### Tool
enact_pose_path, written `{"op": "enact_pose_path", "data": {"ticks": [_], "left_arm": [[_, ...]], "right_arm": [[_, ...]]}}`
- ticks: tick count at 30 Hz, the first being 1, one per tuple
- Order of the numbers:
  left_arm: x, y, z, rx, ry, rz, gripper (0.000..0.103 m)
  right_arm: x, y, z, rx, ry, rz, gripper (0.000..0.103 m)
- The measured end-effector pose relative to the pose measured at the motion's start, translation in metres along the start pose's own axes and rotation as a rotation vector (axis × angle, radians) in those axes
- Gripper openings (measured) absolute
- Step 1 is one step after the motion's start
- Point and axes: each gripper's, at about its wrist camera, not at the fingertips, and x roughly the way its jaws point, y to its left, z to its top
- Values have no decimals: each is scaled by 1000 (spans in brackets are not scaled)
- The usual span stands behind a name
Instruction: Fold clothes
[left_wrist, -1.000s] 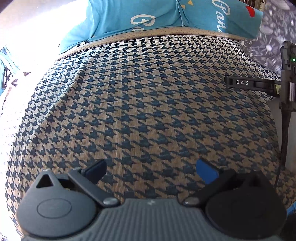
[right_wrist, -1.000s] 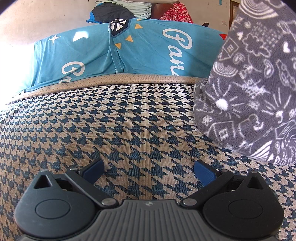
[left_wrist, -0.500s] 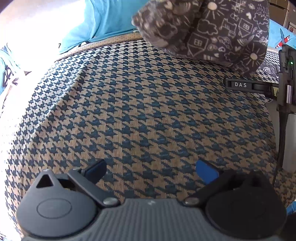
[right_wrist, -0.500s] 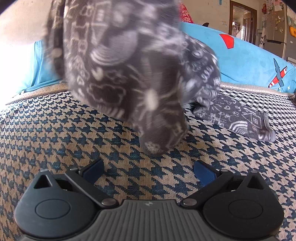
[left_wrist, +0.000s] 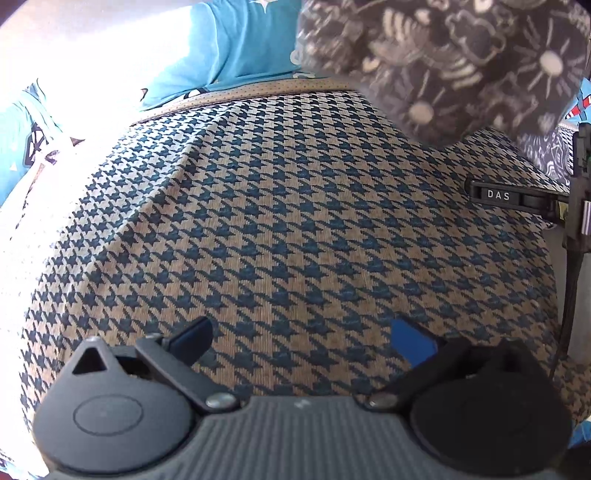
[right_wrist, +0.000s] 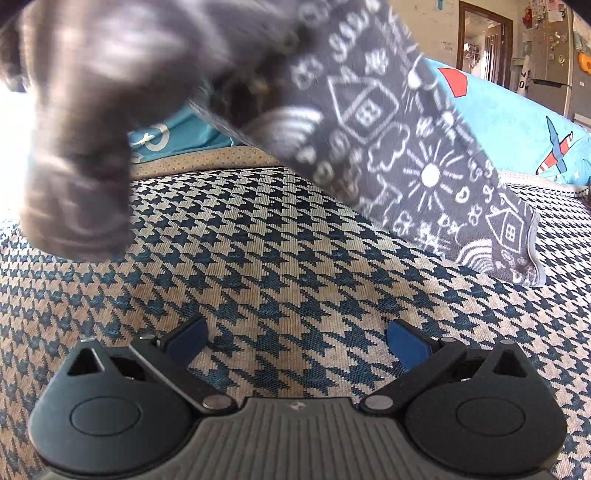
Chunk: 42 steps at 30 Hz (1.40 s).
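A dark grey fleece garment (right_wrist: 406, 147) printed with white houses, suns and clouds is in mid-air over the houndstooth cover (right_wrist: 295, 258), blurred by motion; its right end touches the cover. The same grey garment (left_wrist: 461, 62) fills the top right of the left wrist view. My left gripper (left_wrist: 301, 336) is open, low over the houndstooth cover (left_wrist: 277, 221), with nothing between its blue pads. Just as low and wide open, my right gripper (right_wrist: 297, 338) holds nothing. Neither gripper touches the garment, which lies well beyond both.
Blue printed cushions (left_wrist: 229, 55) line the back of the cover, and a blue cushion with an aeroplane print (right_wrist: 517, 122) lies at the right. A black device marked DAS (left_wrist: 517, 195) juts in at the right of the left wrist view. Doorway and fridge (right_wrist: 546, 48) far right.
The grey garment has swept in from the right and now flies across both views, closer and more blurred than half a second ago. Both grippers have stayed put and open.
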Motion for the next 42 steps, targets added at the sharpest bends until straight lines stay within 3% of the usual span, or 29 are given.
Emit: {"op": "enact_pose_path", "data": {"ticks": [12, 21, 26, 30, 34, 36, 42], "left_arm": [[-46, -30, -67, -51, -33, 44, 103], [-59, -26, -73, -40, -7, 49, 103], [-78, -31, -98, -34, -8, 71, 103], [-83, -20, -97, -47, -6, 77, 103], [-63, -24, -48, -32, 9, 99, 103], [-31, -16, -21, -44, 20, 110, 103], [-2, -20, -11, -50, 37, 136, 103]], "right_arm": [[0, -1, 0, -1, 0, 0, 103], [1, 3, -2, -3, 1, -2, 103], [3, 3, -2, -2, 1, -2, 103], [1, 1, -1, -2, 1, -1, 103], [0, -1, -1, -1, 1, -1, 103], [0, -2, -1, -1, 1, -1, 103], [-1, -3, -2, -1, 0, -1, 103]]}}
